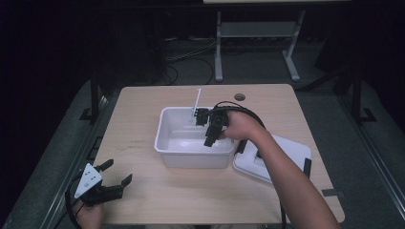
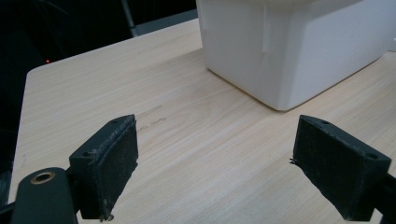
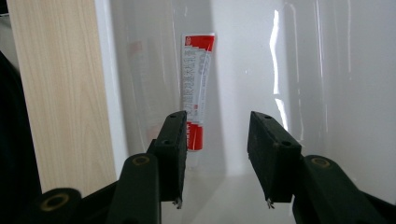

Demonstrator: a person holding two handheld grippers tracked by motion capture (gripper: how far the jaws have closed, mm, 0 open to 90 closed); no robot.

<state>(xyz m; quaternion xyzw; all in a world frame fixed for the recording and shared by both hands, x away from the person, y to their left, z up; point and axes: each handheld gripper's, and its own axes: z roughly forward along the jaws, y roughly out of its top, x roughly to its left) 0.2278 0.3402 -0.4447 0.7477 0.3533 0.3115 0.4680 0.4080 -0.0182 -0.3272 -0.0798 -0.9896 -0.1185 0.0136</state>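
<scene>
A: What is the right hand-held gripper working at?

B: A tube. It lies in the white tub, just ahead of the jaws in the right gripper view, a little toward the left jaw, whose tip overlaps its lower end.

A: How does the tube look?

B: Long, flat and narrow. White down the middle with small print too fine to read, a red band at the far end and a red block at the near end. It rests close to the tub's wall, and the glossy wall shows a faint reflection of it.

A: Is it gripped?

B: No. The jaws stand partly apart with bare tub floor between them; neither pad presses on the tube. No earlier picture to compare against.

A: And from above?

B: In the high view the right hand-held gripper hangs over the tub's right half, pointing down into it. A thin white stick stands up at the far rim, just beyond the gripper. A white lid lies on the worktop to the right of the hand, partly under the forearm.

A: The other one?

B: The left hand-held gripper sits at the near left corner of the worktop, well apart from the tub. Its jaws are spread wide with nothing between them; in its own view the tub's corner lies ahead and to the right.
</scene>
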